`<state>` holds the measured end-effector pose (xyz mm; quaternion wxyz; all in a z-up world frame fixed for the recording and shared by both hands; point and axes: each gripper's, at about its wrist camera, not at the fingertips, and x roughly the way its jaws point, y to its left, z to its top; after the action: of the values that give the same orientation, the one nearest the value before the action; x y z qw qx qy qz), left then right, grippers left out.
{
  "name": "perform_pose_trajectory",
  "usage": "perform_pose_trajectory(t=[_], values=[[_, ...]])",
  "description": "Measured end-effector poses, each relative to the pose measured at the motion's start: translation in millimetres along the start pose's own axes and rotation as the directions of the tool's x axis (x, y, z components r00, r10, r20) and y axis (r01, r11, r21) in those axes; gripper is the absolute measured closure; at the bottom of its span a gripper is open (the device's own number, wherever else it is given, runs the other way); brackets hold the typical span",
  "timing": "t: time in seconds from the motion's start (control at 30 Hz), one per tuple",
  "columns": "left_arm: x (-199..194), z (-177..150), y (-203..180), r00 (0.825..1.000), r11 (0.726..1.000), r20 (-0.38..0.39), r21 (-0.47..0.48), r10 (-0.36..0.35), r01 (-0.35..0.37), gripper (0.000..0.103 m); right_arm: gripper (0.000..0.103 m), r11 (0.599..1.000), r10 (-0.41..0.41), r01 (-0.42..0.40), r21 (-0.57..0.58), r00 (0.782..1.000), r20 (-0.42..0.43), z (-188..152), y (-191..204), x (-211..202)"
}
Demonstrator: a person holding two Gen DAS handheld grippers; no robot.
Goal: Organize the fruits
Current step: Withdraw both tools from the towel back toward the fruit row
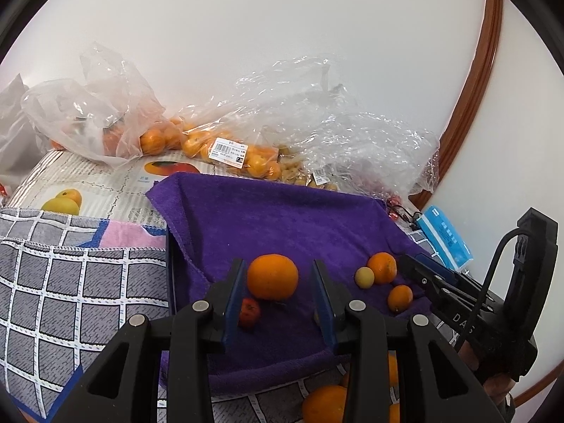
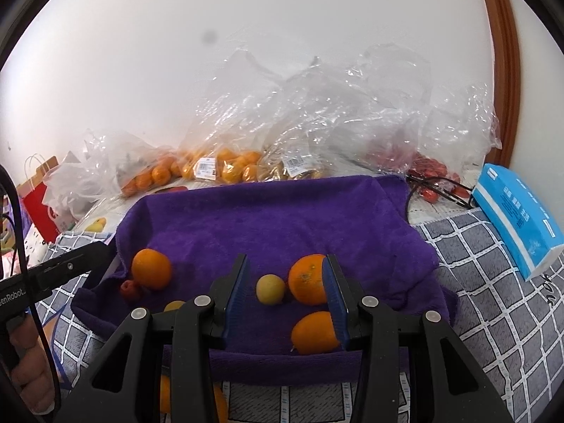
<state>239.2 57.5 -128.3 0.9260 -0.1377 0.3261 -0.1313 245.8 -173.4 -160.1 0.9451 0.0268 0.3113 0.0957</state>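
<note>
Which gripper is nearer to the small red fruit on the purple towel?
Left. The left gripper hangs just over the small red fruit, beside its left finger. The right gripper is further along the purple towel, by the pale yellow fruit.

On the towel (image 2: 282, 225) five fruits lie apart. Taking the small round fruit (image 2: 270, 289) as the dial's centre in the right wrist view, one orange (image 2: 306, 279) sits just beside it at three o'clock, another orange (image 2: 313, 332) at five o'clock, a third orange (image 2: 151, 268) well off at nine o'clock with a little fruit (image 2: 129, 289) touching it. Bags of fruit (image 2: 225, 165) crowd twelve o'clock behind the towel; a box (image 2: 518, 218) stands at two o'clock.
</note>
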Motion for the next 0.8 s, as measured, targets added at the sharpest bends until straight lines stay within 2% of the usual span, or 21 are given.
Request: perform_pose_trajectory(t=[0.37, 0.6, 0.8], values=[[-5.5, -1.1, -6.8, 1.000, 1.000, 0.006, 0.020, -0.012, 0.012, 0.068, 0.061, 1.000, 0.011, -0.011, 0.011, 1.000, -0.003, 7.1, 11.1, -24.0], [-8.8, -5.2, -11.3, 1.000, 1.000, 0.006, 0.024, -0.015, 0.015, 0.068, 0.061, 0.999, -0.010, 0.013, 0.051, 0.999, -0.046, -16.5, 4.0, -48.3], [-18.9, -4.5, -16.8, 0.999, 0.998, 0.012, 0.043, 0.036, -0.036, 0.068, 0.061, 0.996, -0.020, 0.027, 0.081, 0.995, -0.095, -36.1, -5.3, -62.6]])
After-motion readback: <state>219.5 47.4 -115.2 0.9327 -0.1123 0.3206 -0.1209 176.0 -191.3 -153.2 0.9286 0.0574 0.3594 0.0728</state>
